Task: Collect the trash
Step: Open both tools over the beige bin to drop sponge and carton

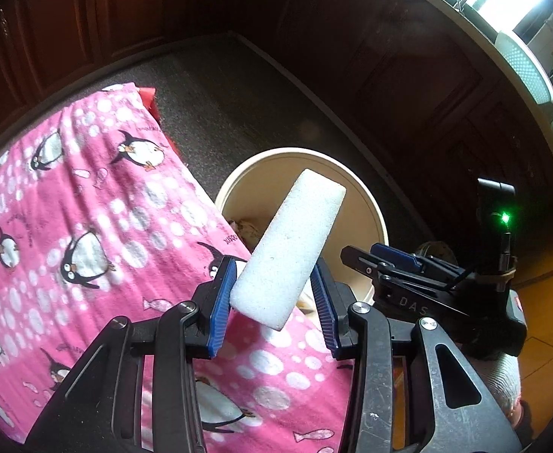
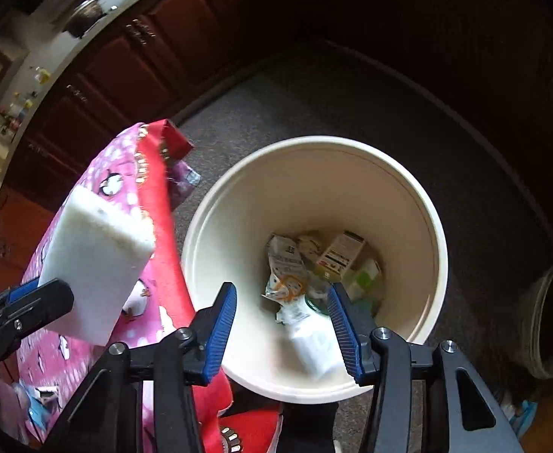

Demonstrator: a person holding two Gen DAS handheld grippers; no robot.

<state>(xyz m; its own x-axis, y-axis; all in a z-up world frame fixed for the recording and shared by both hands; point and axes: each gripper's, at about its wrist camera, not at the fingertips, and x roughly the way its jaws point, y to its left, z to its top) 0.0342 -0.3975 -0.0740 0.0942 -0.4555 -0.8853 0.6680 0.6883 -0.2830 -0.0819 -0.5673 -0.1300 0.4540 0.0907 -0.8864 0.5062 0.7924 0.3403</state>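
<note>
Left gripper (image 1: pixel 272 302) fingers clamp foam block (image 1: pixel 291 249), long axis toward bin (image 1: pixel 374 204).

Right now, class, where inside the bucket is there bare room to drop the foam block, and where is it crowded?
The bucket has bare inner wall all round. Its bottom is crowded with cartons and wrappers. The foam block in the left gripper sits near the rim beside the pink penguin blanket.

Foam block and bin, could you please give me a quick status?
Left claw gripping white foam block. Right claw open, empty, above bin. Nothing blocking the bin.
</note>
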